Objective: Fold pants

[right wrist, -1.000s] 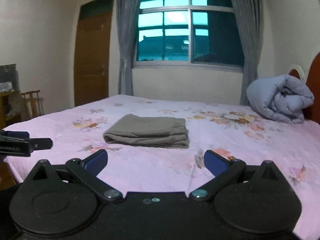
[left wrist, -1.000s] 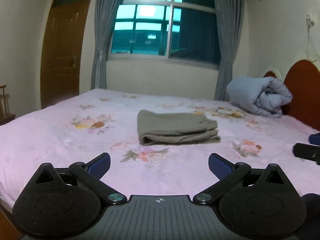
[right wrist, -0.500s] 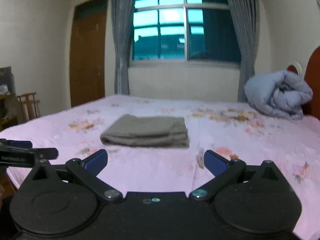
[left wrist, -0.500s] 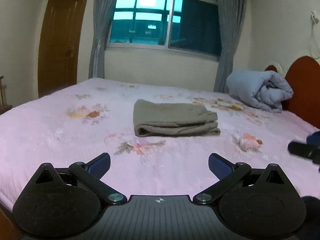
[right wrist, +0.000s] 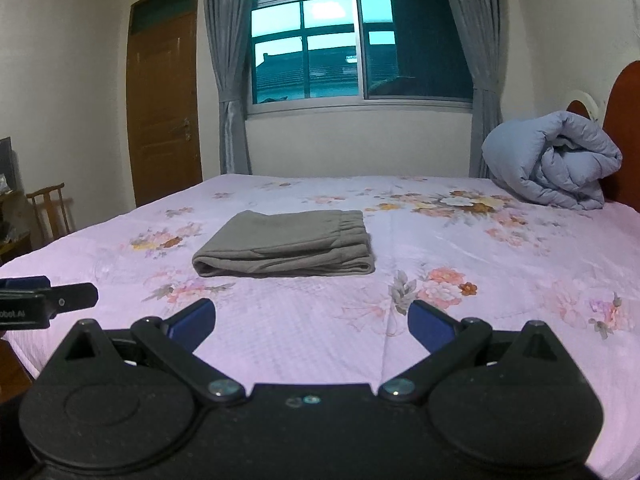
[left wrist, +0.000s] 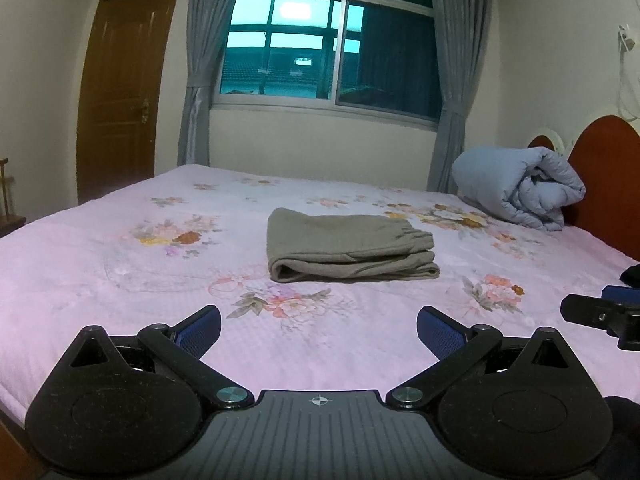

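The grey-olive pants (left wrist: 348,246) lie folded into a flat rectangle in the middle of the pink floral bed (left wrist: 100,264), waistband to the right. They also show in the right wrist view (right wrist: 288,246). My left gripper (left wrist: 319,330) is open and empty, low over the near bed edge, well short of the pants. My right gripper (right wrist: 311,326) is open and empty, likewise short of them. The right gripper's tip shows at the right edge of the left wrist view (left wrist: 600,314); the left gripper's tip shows at the left edge of the right wrist view (right wrist: 48,300).
A rolled blue-grey quilt (left wrist: 520,188) lies by the red headboard (left wrist: 608,176) at the far right. A window with grey curtains (left wrist: 320,48) and a brown door (left wrist: 120,96) are behind the bed. A wooden chair (right wrist: 50,212) stands to the left.
Both grippers have drawn back slightly and tilted up; the pants sit a little lower in view. The pants have not moved. Both grippers stay open.
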Demonstrator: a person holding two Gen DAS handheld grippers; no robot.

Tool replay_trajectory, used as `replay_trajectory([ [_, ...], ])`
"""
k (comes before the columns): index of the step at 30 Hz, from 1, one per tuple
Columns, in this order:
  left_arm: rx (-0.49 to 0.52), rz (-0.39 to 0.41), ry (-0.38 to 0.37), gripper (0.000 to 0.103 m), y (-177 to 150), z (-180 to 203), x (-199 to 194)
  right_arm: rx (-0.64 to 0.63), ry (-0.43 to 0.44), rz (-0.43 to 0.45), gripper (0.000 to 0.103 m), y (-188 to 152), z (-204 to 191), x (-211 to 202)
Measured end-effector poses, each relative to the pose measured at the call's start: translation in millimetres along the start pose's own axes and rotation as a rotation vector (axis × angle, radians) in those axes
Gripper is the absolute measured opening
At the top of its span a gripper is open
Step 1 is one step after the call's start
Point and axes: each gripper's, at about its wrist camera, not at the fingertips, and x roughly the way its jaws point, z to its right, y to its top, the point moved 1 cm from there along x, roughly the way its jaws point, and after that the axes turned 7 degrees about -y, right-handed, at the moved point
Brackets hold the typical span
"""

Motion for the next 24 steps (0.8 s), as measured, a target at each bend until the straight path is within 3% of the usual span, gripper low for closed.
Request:
replay_trajectory([
  [24,0.059,0.009,0.010,0.103,0.9,8.1,1.3,0.004,0.002,0.003,0.097,0.8,0.9,-1.3],
])
